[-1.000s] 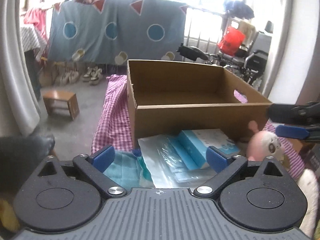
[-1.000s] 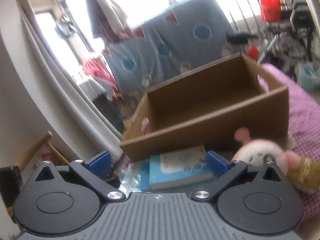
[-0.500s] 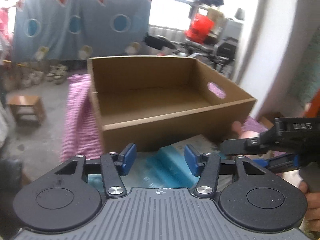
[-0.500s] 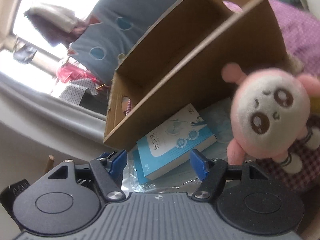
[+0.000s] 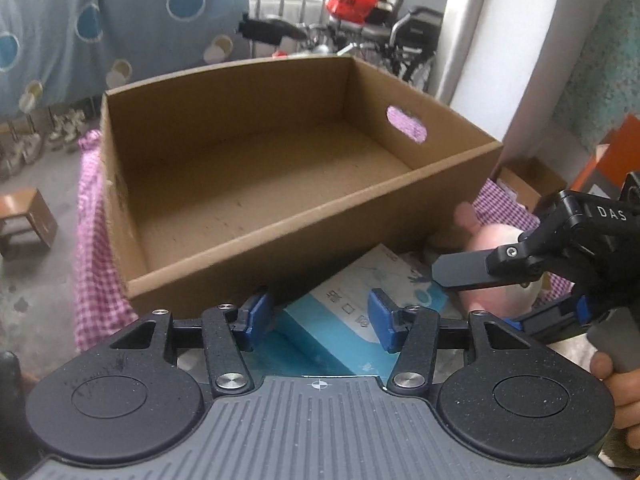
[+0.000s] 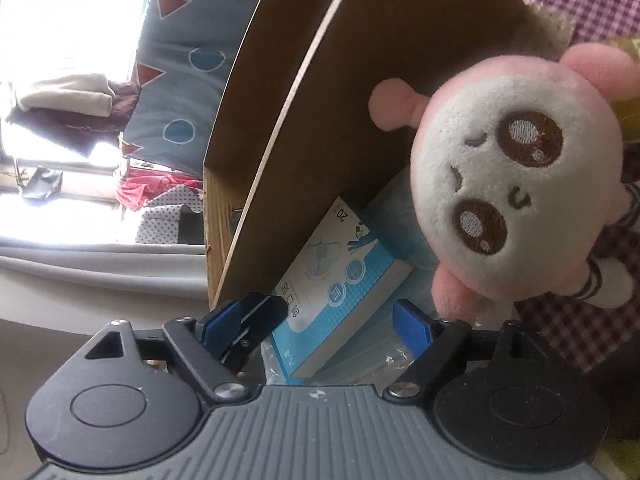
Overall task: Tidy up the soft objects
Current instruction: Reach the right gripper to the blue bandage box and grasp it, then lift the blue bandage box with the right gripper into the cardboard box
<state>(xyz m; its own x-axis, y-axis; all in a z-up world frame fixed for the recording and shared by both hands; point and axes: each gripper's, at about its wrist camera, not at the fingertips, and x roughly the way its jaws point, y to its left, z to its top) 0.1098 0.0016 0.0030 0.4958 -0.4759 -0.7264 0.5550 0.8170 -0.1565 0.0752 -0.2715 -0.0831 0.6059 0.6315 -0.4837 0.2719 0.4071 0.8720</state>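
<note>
An empty open cardboard box (image 5: 256, 184) stands on a pink checked cloth (image 5: 92, 264). In front of it lies a blue and white packet (image 5: 352, 320), on clear plastic bags. A pink and white plush toy (image 6: 516, 184) lies to the packet's right; the left wrist view shows it (image 5: 492, 240) partly hidden behind the right gripper. My left gripper (image 5: 316, 316) is open, just above the blue packet. My right gripper (image 6: 320, 320) is open, rolled to the side, low over the packet (image 6: 336, 280), with the plush just beyond its right finger.
The box's front wall (image 6: 360, 100) rises close behind the packet and plush. A small wooden stool (image 5: 24, 216) stands on the floor to the left. A hanging blue sheet (image 5: 120, 20) and a wheelchair (image 5: 392, 40) are behind the box.
Both grippers have moved forward and lower toward the packet and plush, and both have narrowed their opening. The right gripper has rolled sideways, and the plush looms much larger in its view.
</note>
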